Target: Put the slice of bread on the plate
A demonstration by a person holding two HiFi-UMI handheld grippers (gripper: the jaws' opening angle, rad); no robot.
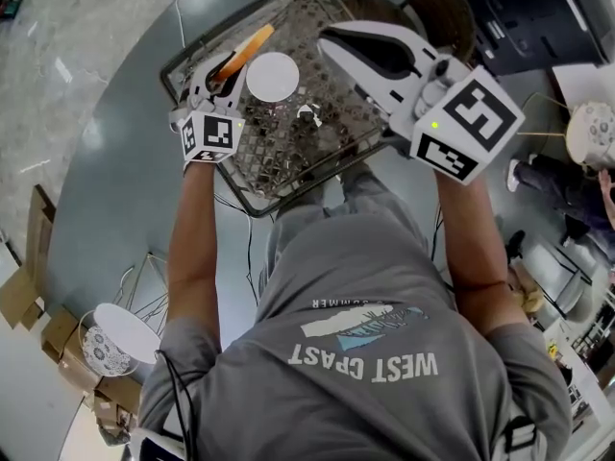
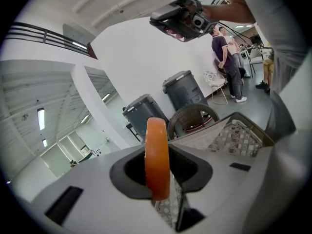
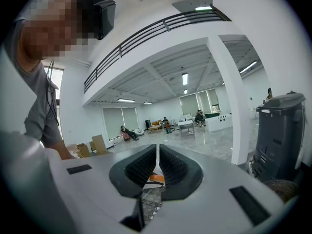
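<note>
Flat orange-brown slice of bread: count one. Clamped by one end between the pads of the white two-jaw left claw, jaws set narrow on its flat faces, most of its length sticking out past the tips. Stands on edge in the left gripper view. Hangs over the rectangular dark-rimmed tray with lattice-pattern lining, just beside the left rim of the round white plate, not yet on it. Judged light and thin, with a smooth, even surface, seemingly firmer than real crumb, perhaps a replica. Likely to keep its shape in a pinch, but liable to pivot or slide if gripped too near a corner. Best taken across the two broad faces close to one end, as now, leaving the free end clear to touch down first; probably needs turning flat before release. White two-jaw right claw: count one, jaws drawn almost together with nothing between them, held over the right part of the tray, apart from the work. Plate: one, bare. Tray: one, resting on the round grey counter. Small white scrap on the tray lining: one, nature not determinable.
</note>
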